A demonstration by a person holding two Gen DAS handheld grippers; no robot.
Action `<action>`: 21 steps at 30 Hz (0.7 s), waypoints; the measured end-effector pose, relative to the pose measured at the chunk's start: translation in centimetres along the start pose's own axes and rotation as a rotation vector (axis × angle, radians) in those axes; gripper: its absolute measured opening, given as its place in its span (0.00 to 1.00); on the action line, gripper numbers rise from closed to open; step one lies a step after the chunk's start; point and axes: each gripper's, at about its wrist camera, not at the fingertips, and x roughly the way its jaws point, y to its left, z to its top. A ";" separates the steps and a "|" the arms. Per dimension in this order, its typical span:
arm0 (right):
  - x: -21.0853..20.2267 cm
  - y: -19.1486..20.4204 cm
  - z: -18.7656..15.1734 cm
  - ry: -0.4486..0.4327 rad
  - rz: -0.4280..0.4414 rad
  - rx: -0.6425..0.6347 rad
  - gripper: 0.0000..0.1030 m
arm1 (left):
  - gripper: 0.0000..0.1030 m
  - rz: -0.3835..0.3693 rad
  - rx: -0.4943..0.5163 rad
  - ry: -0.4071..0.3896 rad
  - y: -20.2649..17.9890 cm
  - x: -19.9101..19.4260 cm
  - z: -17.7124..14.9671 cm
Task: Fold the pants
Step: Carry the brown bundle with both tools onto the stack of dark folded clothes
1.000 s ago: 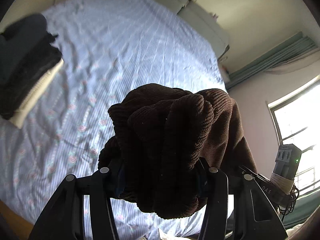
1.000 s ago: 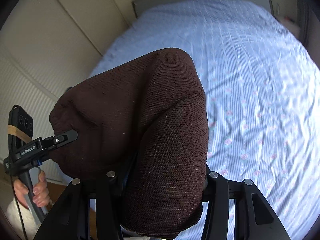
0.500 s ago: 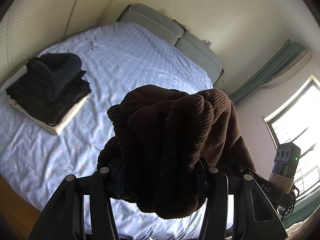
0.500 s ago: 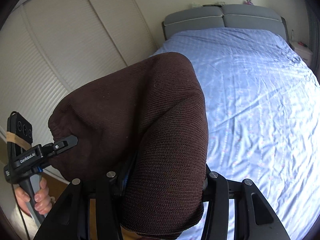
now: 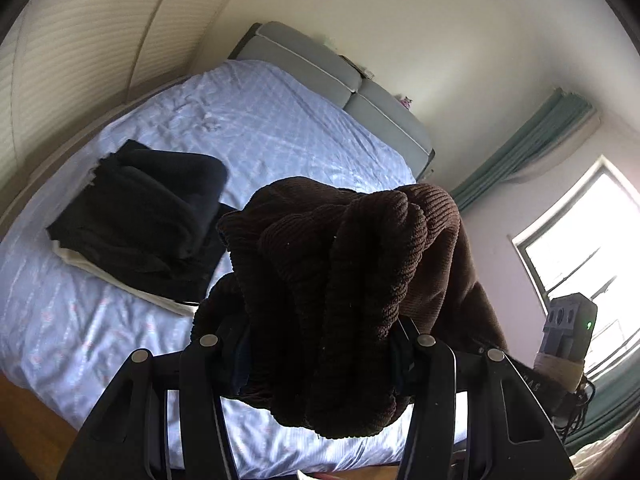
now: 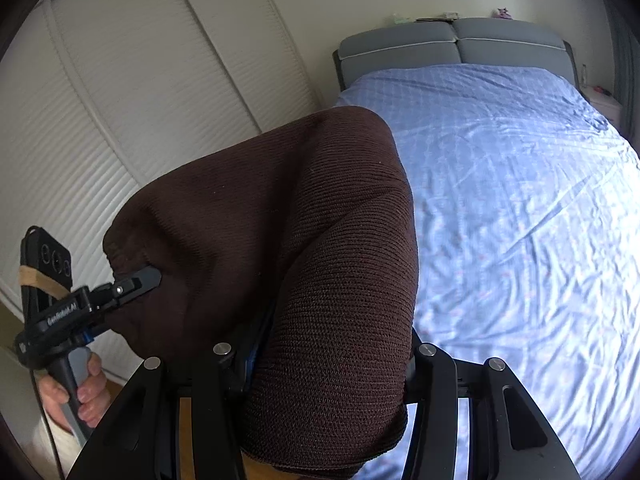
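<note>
Dark brown ribbed pants [image 5: 344, 288] hang bunched between the fingers of my left gripper [image 5: 316, 344], which is shut on them, raised above the bed. My right gripper [image 6: 324, 352] is shut on another part of the same pants [image 6: 280, 216], which drape over it. The left gripper also shows in the right wrist view [image 6: 136, 280], clamped on the pants' edge, with the person's hand [image 6: 80, 392] on its handle. The right gripper's body shows at the right of the left wrist view [image 5: 568, 328].
A bed with a light blue sheet [image 6: 520, 200] lies below and ahead, with a grey headboard [image 6: 456, 46]. A stack of folded dark clothes [image 5: 144, 220] lies on the bed's left part. White slatted closet doors [image 6: 120, 120] stand at left. A window [image 5: 580, 240] and green curtain are at right.
Both grippers have risen and tilted up with the pants. The bed has dropped lower in view; the headboard, walls and closet doors have come into sight.
</note>
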 end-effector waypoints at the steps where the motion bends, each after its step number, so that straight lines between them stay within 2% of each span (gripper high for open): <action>1: 0.5 0.8 0.2 0.006 0.010 -0.008 0.48 | 0.49 0.004 -0.007 -0.001 0.8 -0.4 0.4; 7: 3.0 2.7 1.8 0.029 0.069 -0.054 0.48 | 0.49 0.042 -0.085 -0.031 4.7 -2.3 1.5; 8: 4.3 2.5 3.1 0.031 0.076 -0.050 0.48 | 0.49 0.045 -0.087 -0.031 5.1 -2.5 1.7; 13: 6.2 4.2 4.3 0.043 0.086 -0.082 0.48 | 0.49 0.043 -0.095 -0.046 7.7 -3.0 3.6; 14: 5.7 4.7 3.7 0.045 0.083 -0.083 0.48 | 0.49 0.040 -0.096 -0.049 8.2 -3.0 4.0; 17: 6.6 6.9 4.0 0.039 0.069 -0.083 0.48 | 0.49 0.025 -0.094 -0.052 10.2 -2.8 5.7; 21: 8.9 9.3 5.1 0.023 0.040 -0.034 0.48 | 0.49 -0.016 -0.090 -0.009 13.8 -1.6 9.7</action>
